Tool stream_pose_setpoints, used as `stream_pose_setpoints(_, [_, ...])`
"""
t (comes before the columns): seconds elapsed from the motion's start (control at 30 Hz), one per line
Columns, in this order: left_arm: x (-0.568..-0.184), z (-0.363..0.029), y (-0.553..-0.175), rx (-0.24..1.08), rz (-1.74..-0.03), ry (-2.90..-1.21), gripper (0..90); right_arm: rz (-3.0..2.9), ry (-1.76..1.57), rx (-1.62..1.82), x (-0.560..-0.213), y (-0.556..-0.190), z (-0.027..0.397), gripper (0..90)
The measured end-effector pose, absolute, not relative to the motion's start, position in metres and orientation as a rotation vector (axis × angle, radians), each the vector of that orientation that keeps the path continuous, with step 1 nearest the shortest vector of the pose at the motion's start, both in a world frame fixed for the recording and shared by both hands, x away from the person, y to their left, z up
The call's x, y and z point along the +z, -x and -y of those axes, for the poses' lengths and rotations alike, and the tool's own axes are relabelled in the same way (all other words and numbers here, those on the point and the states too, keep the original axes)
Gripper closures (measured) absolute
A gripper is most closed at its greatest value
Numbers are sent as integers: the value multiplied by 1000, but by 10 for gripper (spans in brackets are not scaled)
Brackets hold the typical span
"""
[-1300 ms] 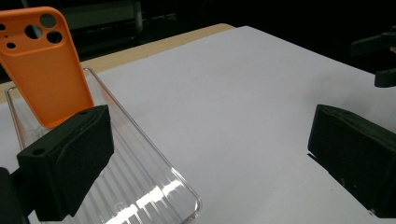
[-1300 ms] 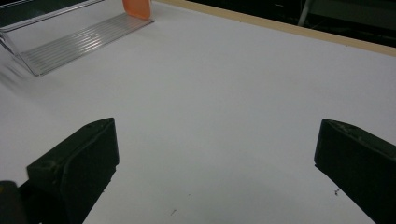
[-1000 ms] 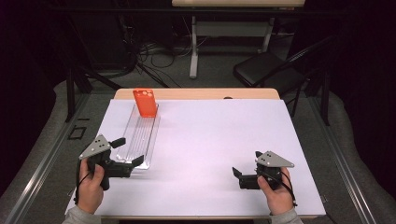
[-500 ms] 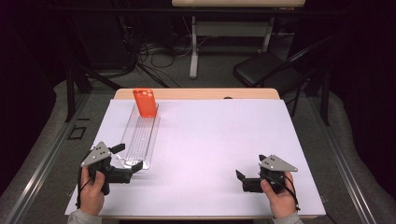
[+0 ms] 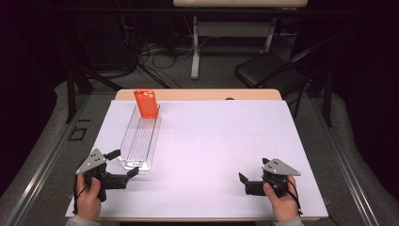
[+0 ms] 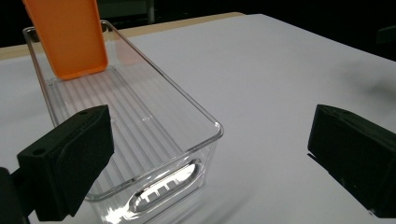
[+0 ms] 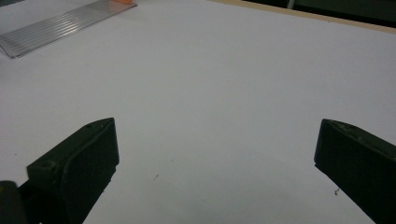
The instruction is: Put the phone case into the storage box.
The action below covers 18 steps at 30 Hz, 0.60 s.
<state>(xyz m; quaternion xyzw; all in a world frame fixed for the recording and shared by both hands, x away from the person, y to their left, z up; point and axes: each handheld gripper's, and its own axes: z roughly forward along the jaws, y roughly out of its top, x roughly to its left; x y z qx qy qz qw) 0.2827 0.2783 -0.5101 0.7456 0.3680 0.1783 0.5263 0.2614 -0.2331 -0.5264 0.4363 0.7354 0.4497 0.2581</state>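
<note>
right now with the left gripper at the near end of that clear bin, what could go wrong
1. The left gripper is open, one jaw by the near end wall of the clear plastic bin. Closing off-centre might shove the light bin across the smooth white table cover instead of gripping it.
2. The orange phone case stands leaning at the bin's far end; a jolt or tilt could topple it.
3. The right gripper is open and far away, so it likely cannot steady the bin.
</note>
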Motion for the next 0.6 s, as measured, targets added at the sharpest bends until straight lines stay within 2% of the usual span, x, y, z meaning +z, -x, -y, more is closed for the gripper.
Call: stream_pose_setpoints(0.6, [-524,-291,-281,410,-909,-1754,7,-2002,-1195,1197,-541,-265,236,0])
